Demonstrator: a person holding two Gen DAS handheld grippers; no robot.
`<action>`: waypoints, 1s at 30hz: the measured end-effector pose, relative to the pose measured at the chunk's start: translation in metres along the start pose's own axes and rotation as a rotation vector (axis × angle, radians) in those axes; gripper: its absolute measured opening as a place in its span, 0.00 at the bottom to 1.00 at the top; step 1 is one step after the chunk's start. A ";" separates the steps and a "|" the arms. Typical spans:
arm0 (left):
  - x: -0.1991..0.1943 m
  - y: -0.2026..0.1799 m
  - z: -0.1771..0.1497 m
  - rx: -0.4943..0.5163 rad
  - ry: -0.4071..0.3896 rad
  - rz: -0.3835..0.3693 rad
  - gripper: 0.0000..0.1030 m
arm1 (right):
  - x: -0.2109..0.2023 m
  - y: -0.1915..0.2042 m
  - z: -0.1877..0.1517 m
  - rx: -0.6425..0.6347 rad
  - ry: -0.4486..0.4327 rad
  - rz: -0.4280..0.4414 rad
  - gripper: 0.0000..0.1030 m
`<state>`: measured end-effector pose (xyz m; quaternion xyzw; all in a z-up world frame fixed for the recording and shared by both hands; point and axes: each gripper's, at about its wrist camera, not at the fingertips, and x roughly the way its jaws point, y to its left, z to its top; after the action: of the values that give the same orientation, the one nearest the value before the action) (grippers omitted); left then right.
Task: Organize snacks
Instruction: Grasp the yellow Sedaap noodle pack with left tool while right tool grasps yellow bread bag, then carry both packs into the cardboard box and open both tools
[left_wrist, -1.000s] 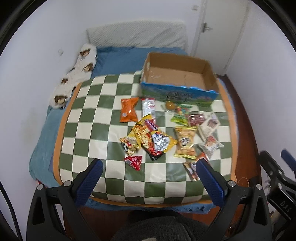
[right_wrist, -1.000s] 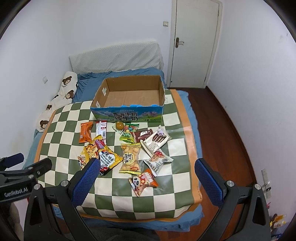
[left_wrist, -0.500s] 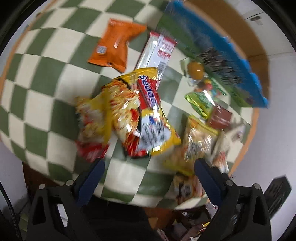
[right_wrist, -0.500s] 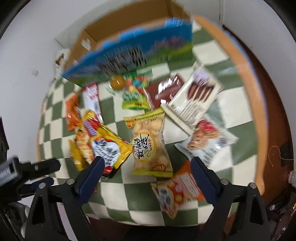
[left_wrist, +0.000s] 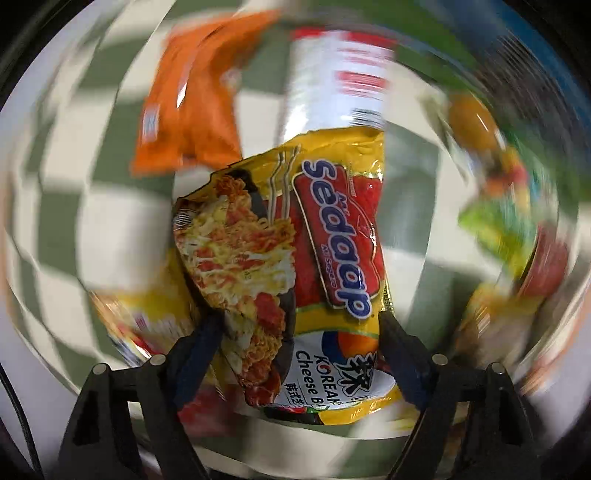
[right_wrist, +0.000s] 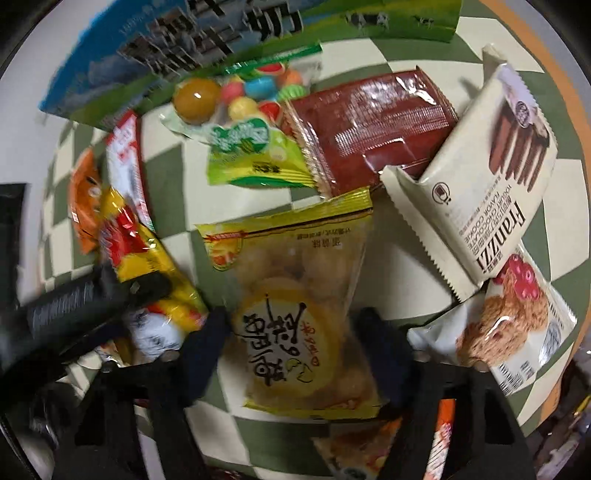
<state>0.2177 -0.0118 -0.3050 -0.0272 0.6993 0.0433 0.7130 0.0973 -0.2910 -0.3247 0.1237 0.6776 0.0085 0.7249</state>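
My left gripper (left_wrist: 299, 332) straddles the yellow Sedaap noodle packet (left_wrist: 314, 258), one finger on each side, touching or nearly touching its edges. My right gripper (right_wrist: 295, 332) straddles a yellow bag of round puffs (right_wrist: 299, 332) the same way. The left gripper also shows as a blurred black shape in the right wrist view (right_wrist: 92, 299). Both packets lie on the green-and-white checkered cloth (right_wrist: 177, 162). The printed cardboard box (right_wrist: 221, 33) stands just beyond the snacks.
Around the noodles lie an orange packet (left_wrist: 192, 99) and a red-and-white packet (left_wrist: 340, 74). Near the puffs lie a candy bag (right_wrist: 243, 110), a dark red packet (right_wrist: 373, 125), a Franzzi cookie pack (right_wrist: 491, 177) and an oat cookie pack (right_wrist: 509, 325).
Both grippers have dropped from high above the bed down to the snacks and narrowed around a packet each: left on the noodles, right on the puffs.
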 end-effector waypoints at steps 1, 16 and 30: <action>-0.001 -0.007 -0.007 0.106 -0.025 0.043 0.80 | 0.002 0.000 0.000 -0.016 0.002 -0.001 0.62; 0.028 0.031 -0.017 0.009 -0.010 -0.133 0.83 | 0.043 0.036 -0.018 -0.024 0.043 -0.082 0.63; -0.019 0.027 -0.014 0.131 -0.252 -0.181 0.83 | -0.014 0.077 -0.011 0.042 -0.083 0.106 0.41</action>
<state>0.2009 0.0131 -0.2855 -0.0380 0.6003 -0.0638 0.7963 0.0969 -0.2168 -0.2966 0.1751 0.6393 0.0274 0.7482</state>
